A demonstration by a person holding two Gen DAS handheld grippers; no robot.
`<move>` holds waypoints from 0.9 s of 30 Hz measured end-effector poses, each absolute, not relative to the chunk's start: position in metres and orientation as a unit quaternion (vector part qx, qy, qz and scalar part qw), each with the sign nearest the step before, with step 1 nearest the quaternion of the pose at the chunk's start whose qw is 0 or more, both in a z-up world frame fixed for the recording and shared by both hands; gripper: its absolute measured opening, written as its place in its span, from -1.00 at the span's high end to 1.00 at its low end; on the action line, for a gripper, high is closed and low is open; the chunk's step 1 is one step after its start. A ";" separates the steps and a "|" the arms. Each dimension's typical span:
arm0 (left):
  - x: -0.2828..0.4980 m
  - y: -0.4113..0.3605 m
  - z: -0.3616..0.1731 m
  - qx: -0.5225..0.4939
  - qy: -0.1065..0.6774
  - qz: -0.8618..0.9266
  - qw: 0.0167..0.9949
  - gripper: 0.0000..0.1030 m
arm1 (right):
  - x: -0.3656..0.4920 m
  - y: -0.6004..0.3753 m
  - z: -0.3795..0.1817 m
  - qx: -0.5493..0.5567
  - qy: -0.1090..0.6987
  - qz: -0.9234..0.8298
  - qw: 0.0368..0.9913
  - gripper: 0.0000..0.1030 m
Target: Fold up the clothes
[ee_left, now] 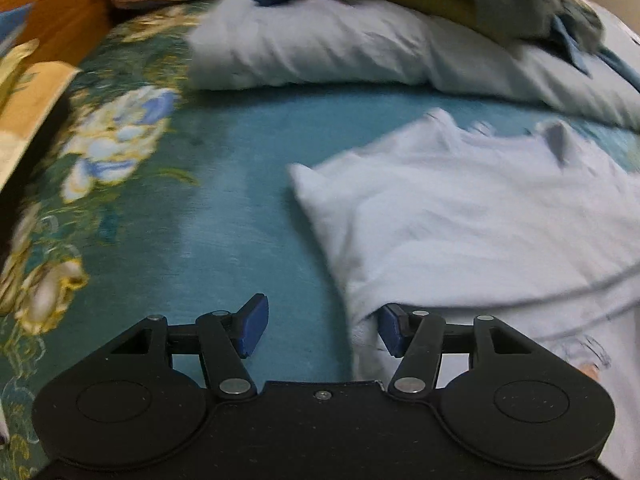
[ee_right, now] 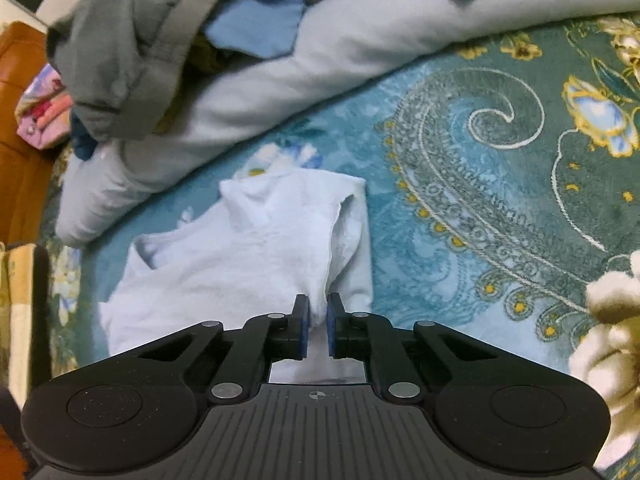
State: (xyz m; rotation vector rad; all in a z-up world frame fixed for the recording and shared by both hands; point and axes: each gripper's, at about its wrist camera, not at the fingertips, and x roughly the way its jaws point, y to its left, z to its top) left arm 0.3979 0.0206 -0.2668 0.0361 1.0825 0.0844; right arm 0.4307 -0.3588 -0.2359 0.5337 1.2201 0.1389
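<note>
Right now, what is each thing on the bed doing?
Left tongs: open, one pad tucked under the shirt's edge.
Right tongs: shut on the shirt.
Pale blue cotton shirt: partly folded, lying flat.
Grey crumpled garment: unfolded, heaped on the pale pillow.

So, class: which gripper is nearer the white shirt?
Right. The right gripper is shut on the white shirt; the left gripper is open at its edge.

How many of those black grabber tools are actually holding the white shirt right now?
1. The right gripper has its fingers pinched on a fold of the white shirt. The left gripper is open at the shirt's edge, one finger tucked under the cloth.
</note>
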 end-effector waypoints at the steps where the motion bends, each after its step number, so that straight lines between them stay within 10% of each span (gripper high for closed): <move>1: 0.397 0.024 -0.267 0.013 0.511 0.050 0.858 -0.15 | 0.429 -0.359 -0.232 0.257 0.560 0.073 0.784 0.86; 27: 0.329 0.043 -0.224 -0.045 0.532 0.068 0.842 -0.44 | 0.382 -0.371 -0.240 0.221 0.613 0.041 0.758 0.53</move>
